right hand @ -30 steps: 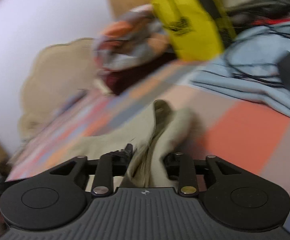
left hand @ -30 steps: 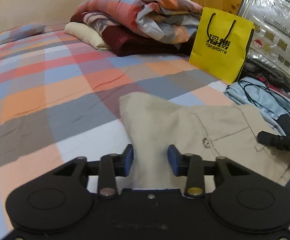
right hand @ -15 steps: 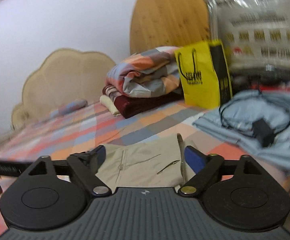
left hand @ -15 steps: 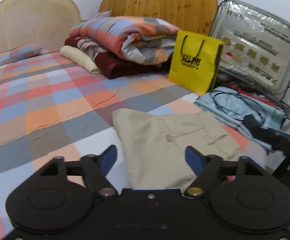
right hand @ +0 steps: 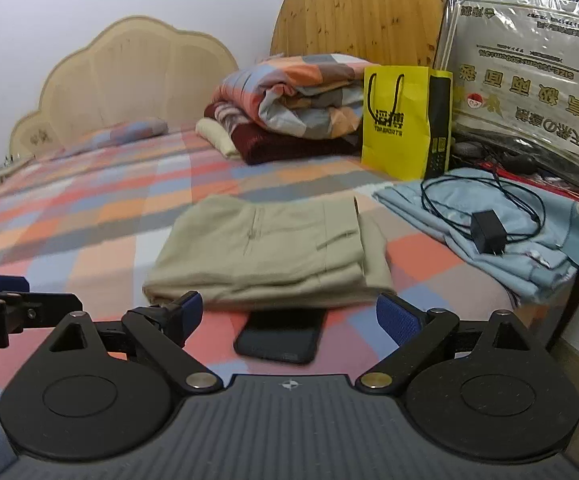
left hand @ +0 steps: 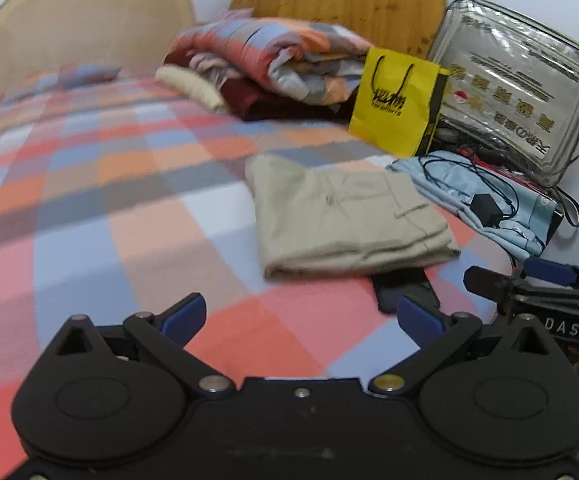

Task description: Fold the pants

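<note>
The beige pants [left hand: 341, 220] lie folded into a flat rectangle on the checked bedspread [left hand: 109, 184], near the bed's right edge. They also show in the right wrist view [right hand: 269, 248]. My left gripper [left hand: 299, 318] is open and empty, held back from the pants over the bedspread. My right gripper [right hand: 289, 314] is open and empty, just short of the pants' near edge. The right gripper shows at the right edge of the left wrist view [left hand: 529, 284].
A black phone [right hand: 281, 336] lies partly under the pants' near edge. A yellow paper bag [right hand: 403, 120], stacked quilts [right hand: 289, 100], a light blue cloth [right hand: 489, 224] with a charger [right hand: 487, 232] and a clear bedding bag [right hand: 525, 76] stand behind.
Both grippers let go of the pants, opened wide and drew back from them. The pants now lie folded on the bed.
</note>
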